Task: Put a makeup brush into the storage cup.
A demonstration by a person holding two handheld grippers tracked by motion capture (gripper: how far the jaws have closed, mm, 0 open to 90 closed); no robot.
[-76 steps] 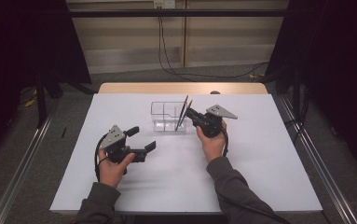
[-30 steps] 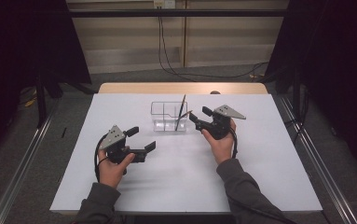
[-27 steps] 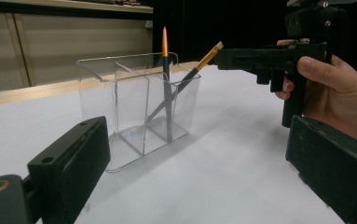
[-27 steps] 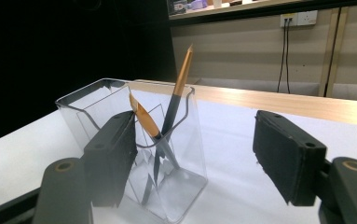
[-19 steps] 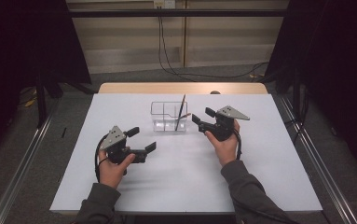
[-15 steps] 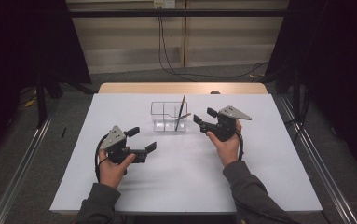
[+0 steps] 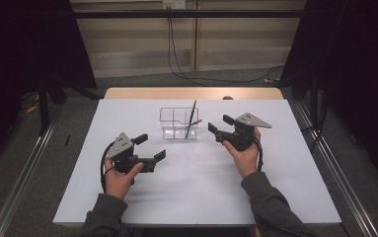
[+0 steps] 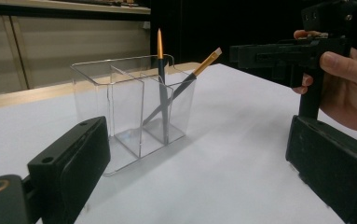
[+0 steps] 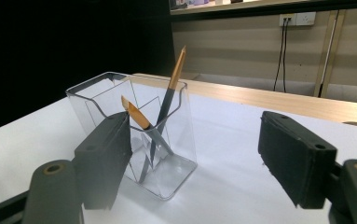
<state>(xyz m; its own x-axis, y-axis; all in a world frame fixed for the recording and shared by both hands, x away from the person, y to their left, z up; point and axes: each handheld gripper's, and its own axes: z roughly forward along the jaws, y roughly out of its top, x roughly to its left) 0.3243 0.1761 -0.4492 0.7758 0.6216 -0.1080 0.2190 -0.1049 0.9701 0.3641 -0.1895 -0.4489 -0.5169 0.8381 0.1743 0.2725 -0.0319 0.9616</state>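
At frame centre, my right fingers [image 7: 217,128], empty and just opening wider, sit beside the clear holder [image 7: 178,123] with 2 brushes [image 7: 192,117]; my left fingers [image 7: 150,147] gape empty.

In the right gripper view, the hand-held gripper's own near jaw covers the clear organizer's [image 9: 176,140] left wall (and the shorter brush's [image 9: 136,115] lower end); the bottom edge crops both jaws.
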